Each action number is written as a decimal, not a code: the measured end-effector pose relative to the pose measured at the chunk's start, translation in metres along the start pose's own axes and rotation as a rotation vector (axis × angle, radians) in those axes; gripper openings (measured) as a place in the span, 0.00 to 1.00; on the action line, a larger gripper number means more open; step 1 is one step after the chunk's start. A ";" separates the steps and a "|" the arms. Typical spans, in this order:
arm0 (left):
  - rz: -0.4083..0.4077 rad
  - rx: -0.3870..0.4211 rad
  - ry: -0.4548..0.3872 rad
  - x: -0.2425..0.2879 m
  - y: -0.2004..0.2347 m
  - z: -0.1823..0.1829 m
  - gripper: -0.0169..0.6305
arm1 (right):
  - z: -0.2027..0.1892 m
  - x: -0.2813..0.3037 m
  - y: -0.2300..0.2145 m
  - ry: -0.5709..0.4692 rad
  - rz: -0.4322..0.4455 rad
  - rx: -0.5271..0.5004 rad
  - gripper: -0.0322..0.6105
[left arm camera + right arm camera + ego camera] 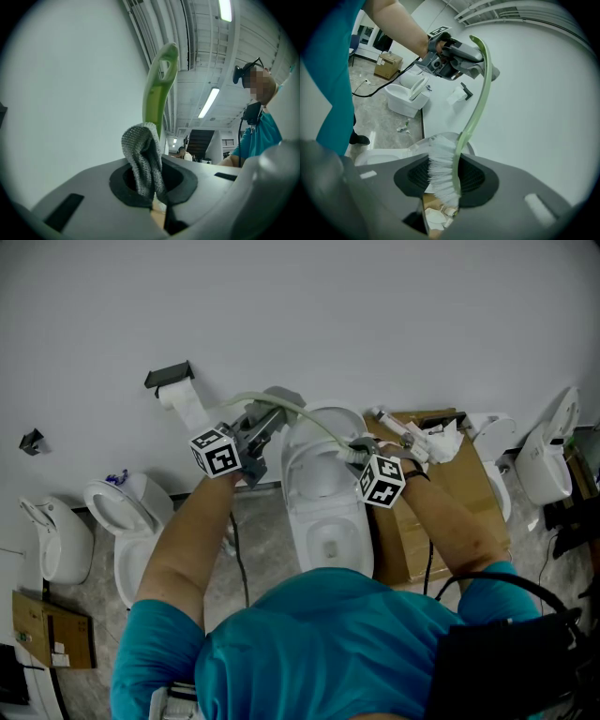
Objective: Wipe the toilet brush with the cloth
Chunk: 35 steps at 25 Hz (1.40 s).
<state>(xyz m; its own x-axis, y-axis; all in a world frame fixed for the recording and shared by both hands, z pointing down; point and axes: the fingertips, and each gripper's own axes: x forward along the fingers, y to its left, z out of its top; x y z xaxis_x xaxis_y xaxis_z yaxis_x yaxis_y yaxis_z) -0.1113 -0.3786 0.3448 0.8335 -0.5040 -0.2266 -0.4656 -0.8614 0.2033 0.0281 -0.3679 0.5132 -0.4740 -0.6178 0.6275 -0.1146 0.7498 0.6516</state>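
Overhead, a person in a teal shirt (319,643) leans over a white toilet (323,521) set against a pale wall (375,315), its bowl open to the camera. More toilets (127,512) stand on the stone floor to either side. A cardboard box (459,488) sits just beside the central toilet on its right, with crumpled white wrappings (436,442) lying on top at the wall end. A paper roll (183,407) hangs from a dark holder on the wall to the left. Both forearms reach forward toward the wall, the left forearm (183,540) and the right forearm (459,521) flanking the bowl. The left gripper (150,180) is tipped slightly upward and the right gripper (443,180) is angled down over the back of the toilet. Between them arcs the toilet brush (480,89), held in the air above the cistern, its pale green handle curving from one tool to the other. The right gripper's jaws are clamped on the brush head, with the white bristles (439,171) pressed between the pads. The left gripper's jaws are closed on a folded grey cloth (143,157) at the far end of the handle. The handle's looped tip rises just behind the fold, and whether the cloth wraps fully around it cannot be told.
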 end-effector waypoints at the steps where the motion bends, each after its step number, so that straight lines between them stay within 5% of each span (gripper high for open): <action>1: 0.001 0.000 -0.003 0.000 0.000 0.001 0.06 | -0.001 0.000 0.000 0.003 0.000 0.000 0.27; 35: 0.082 -0.006 -0.037 -0.035 0.014 0.003 0.06 | -0.064 0.000 0.011 0.102 0.019 0.080 0.27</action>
<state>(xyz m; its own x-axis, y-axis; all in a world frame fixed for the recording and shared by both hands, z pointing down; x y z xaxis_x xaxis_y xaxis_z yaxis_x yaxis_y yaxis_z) -0.1477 -0.3736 0.3523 0.7808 -0.5752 -0.2439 -0.5301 -0.8166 0.2286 0.0829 -0.3747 0.5474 -0.3857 -0.6209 0.6825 -0.1771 0.7758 0.6056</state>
